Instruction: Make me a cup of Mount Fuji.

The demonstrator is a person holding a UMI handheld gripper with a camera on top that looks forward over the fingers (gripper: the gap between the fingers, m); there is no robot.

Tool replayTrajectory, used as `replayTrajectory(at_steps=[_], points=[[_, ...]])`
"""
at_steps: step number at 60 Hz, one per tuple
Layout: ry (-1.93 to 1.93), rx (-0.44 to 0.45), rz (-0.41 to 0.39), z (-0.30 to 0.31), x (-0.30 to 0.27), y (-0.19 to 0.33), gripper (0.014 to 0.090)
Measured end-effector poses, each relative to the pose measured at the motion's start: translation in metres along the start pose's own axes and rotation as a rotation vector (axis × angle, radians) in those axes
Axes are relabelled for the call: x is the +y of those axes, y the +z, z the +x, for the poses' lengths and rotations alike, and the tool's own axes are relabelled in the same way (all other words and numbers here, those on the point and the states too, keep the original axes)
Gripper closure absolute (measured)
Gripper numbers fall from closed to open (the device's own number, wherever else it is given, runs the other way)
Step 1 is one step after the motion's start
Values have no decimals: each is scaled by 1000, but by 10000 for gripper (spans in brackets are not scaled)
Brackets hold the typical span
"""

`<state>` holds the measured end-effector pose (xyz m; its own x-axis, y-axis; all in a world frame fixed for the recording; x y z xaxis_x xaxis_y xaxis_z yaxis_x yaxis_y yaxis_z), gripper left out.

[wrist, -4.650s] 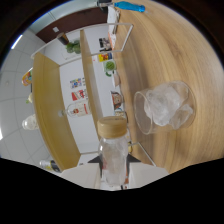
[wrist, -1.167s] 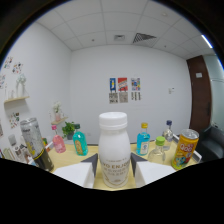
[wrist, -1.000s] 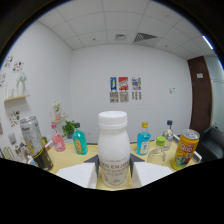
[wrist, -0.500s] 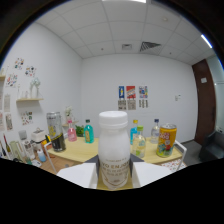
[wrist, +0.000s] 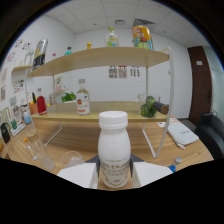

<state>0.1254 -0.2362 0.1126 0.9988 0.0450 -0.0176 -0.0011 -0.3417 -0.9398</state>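
White plastic bottle (wrist: 113,150), cap on, sits clamped upright in the jaws of the gripper (wrist: 114,176), lifted above the wooden worktop (wrist: 197,150). Judging by this, nothing is poured: empty glasses (wrist: 41,155) wait near left, shelf (wrist: 100,56) beyond.

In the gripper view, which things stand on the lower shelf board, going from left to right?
Red bottle → green leafy plant → clear glass bottle with an orange label → green round object → dark can lying on its side. The white plastic bottle sits nearer, clamped between the jaws.
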Motion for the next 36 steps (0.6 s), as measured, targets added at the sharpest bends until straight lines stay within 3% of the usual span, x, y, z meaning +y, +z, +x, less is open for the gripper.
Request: replayTrajectory(at_steps=[15, 36], points=[[-533, 85, -70, 14, 16, 14, 574], [-1280, 135, -50, 2, -7, 18, 575]])
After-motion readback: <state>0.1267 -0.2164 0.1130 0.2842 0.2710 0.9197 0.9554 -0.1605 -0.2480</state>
